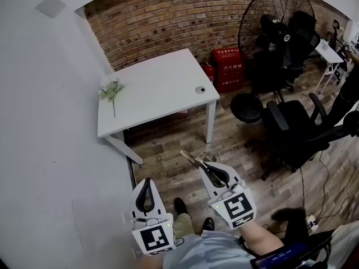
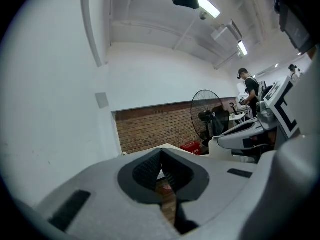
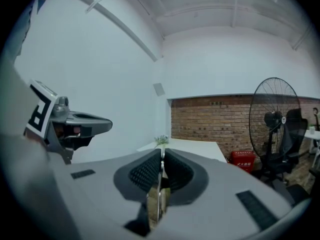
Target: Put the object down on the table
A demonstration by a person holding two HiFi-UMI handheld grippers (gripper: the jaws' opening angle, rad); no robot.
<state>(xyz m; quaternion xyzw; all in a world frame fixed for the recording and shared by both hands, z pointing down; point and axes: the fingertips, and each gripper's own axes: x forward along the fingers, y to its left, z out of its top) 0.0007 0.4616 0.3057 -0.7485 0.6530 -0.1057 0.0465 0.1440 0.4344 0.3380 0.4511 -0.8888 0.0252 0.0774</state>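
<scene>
My right gripper (image 1: 203,164) is shut on a thin metal tool (image 1: 192,158), whose end pokes out past the jaw tips toward the table. In the right gripper view the tool (image 3: 159,196) stands edge-on as a bright strip squeezed between the dark ribbed pads (image 3: 145,173). The left gripper (image 1: 148,180) hangs lower left, jaws together with nothing between them; its pads (image 2: 149,170) meet at the tip. Both are held over the wooden floor, short of the white table (image 1: 162,80). A green sprig (image 1: 111,90) lies near the table's left edge.
A small round object (image 1: 200,89) sits near the table's right front corner. Red boxes (image 1: 227,66) and a standing fan (image 1: 275,21) are against the brick wall. A black office chair (image 1: 297,130) is at the right. A white wall (image 1: 50,122) runs along the left.
</scene>
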